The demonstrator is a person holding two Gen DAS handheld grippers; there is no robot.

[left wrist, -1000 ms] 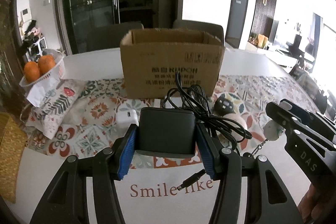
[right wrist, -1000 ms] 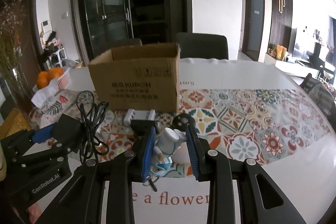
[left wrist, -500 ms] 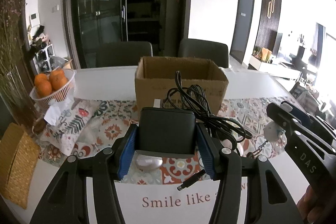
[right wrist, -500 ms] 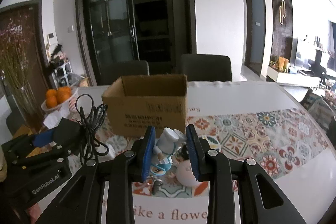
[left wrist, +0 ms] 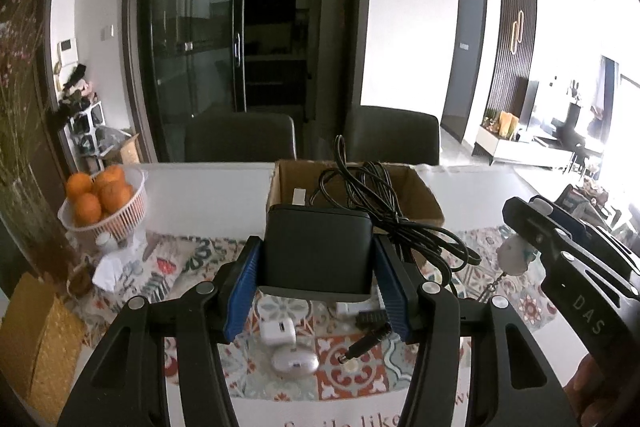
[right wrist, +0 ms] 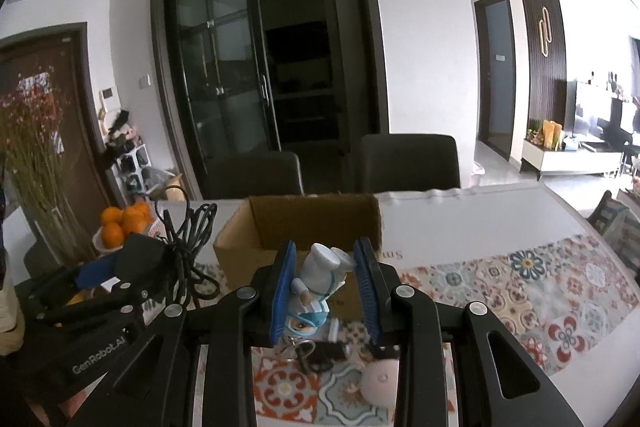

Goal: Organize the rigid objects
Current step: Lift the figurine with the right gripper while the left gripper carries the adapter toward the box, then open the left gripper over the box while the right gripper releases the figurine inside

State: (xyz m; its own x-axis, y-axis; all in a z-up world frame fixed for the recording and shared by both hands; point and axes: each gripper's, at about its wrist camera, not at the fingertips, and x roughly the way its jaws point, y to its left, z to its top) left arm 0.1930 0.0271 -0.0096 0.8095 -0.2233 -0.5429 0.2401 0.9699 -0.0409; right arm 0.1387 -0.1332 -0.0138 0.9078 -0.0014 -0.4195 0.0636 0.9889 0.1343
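Left gripper clamps a black power adapter; right gripper clamps a figurine keychain (upside down); cardboard box lies just ahead, open.

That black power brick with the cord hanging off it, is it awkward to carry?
Probably a bit. The power brick looks boxy and stiff, so the jaws hold it squarely. Its cord is floppy, looping loose with the plug dangling, so it may swing or snag on the cardboard box.
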